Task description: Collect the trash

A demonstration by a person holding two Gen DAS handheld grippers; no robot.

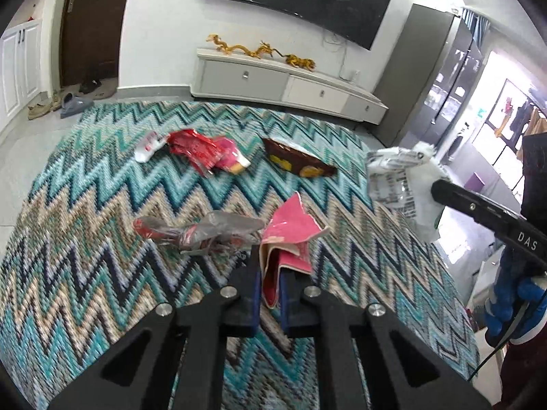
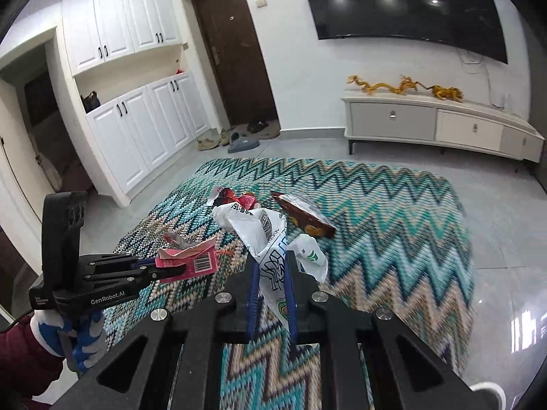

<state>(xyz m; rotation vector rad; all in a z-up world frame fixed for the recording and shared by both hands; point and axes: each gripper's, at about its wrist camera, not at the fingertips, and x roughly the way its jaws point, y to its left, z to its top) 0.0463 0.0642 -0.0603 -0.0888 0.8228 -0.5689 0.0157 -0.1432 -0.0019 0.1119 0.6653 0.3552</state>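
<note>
Trash-wise, you've got a pink wrapper (image 1: 290,239) pinched tight in your left gripper (image 1: 268,273) fingers, and a white plastic bag (image 2: 270,259) clamped in your right gripper (image 2: 270,294) fingers, both lifted off the zigzag rug (image 1: 102,273). Red wrapper (image 1: 201,152), brown packet (image 1: 301,162) and clear wrapper (image 1: 205,230) lie on that rug.

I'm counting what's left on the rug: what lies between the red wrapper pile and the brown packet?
Nothing: bare zigzag rug separates the red wrapper pile from the brown packet, clearest in the left wrist view.
</note>
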